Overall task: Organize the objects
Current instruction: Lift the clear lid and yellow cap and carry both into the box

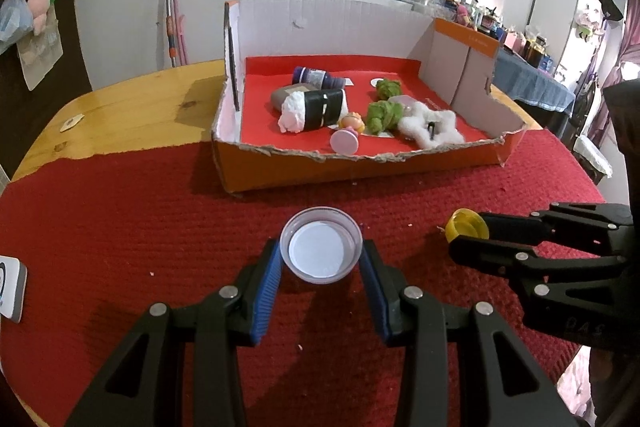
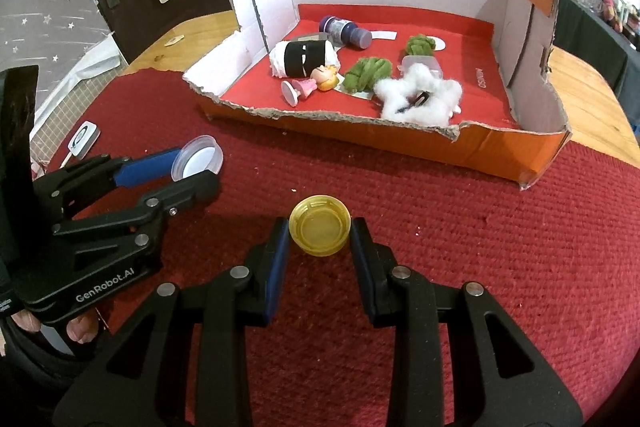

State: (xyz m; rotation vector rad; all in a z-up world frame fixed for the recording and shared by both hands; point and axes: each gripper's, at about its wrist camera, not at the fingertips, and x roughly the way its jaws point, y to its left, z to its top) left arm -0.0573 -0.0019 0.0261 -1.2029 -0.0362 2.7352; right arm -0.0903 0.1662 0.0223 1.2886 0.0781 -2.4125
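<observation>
My left gripper (image 1: 321, 255) is shut on a clear plastic lid (image 1: 321, 245) with a white inside, open side up, just above the red cloth (image 1: 140, 219). From the right wrist view the same lid (image 2: 198, 158) sits between the left gripper's (image 2: 196, 167) blue pads. My right gripper (image 2: 320, 231) is shut on a yellow bottle cap (image 2: 320, 230), hollow side up. The yellow cap (image 1: 466, 225) shows at the right gripper's (image 1: 464, 233) tips in the left wrist view. Both grippers hover in front of the torn orange cardboard box (image 1: 360, 167).
The box (image 2: 400, 141) has a red floor and holds a purple bottle (image 2: 346, 31), a black-and-white roll (image 2: 304, 59), a small doll (image 2: 312, 83), green yarn clumps (image 2: 368, 73) and white stuffing (image 2: 420, 95). A white tag (image 2: 83, 139) lies on the cloth at left. The wooden table (image 1: 140, 107) extends beyond.
</observation>
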